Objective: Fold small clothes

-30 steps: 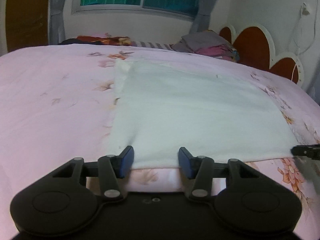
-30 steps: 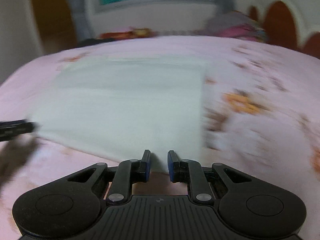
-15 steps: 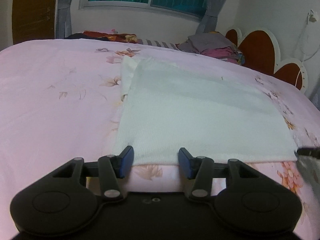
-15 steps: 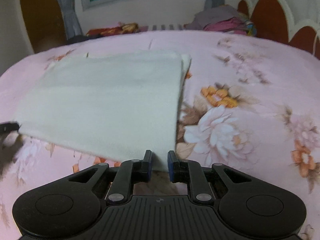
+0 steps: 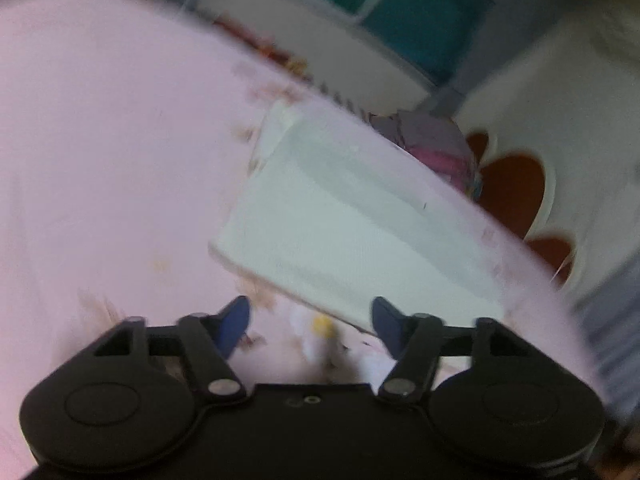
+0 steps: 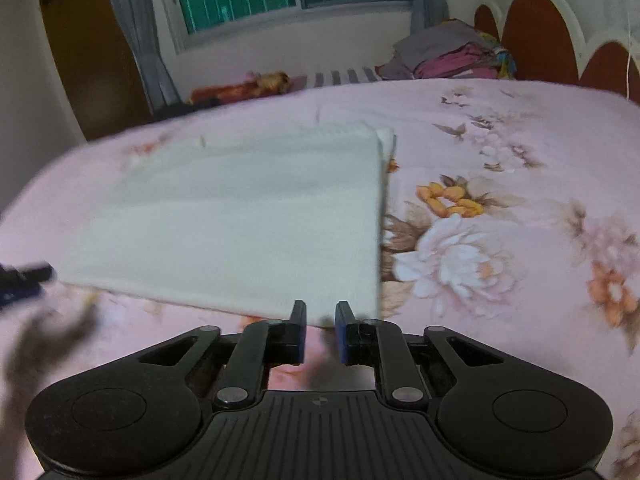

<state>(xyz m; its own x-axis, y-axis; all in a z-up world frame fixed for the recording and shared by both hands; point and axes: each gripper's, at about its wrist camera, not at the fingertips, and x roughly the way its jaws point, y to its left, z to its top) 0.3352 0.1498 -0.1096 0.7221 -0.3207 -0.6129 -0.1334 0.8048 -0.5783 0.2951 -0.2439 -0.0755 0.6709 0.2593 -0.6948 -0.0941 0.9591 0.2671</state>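
Both claws hovered empty at the near edge of the cloth. From the left wrist view, blurred and tilted, the left claw (image 5: 310,326) stood about half open with nothing between its blue pads (image 5: 234,322); the white cloth (image 5: 344,224) lay flat on the pink floral bed (image 5: 100,160) just ahead, its near edge close to the fingertips but apart from them.

From the right wrist view, the right claw (image 6: 321,320) showed a narrow gap between its pads, which reached just to the cloth's near right corner without pinching it. The white cloth (image 6: 240,220) lay as a neat rectangle, with a second layer peeking out at its far right corner, so it looked folded at least once. A pile of other clothes (image 6: 448,56) sat by the headboard (image 6: 536,36).

I judged the task partway done: one fold made, a further fold and the rest of the clothes likely remaining.
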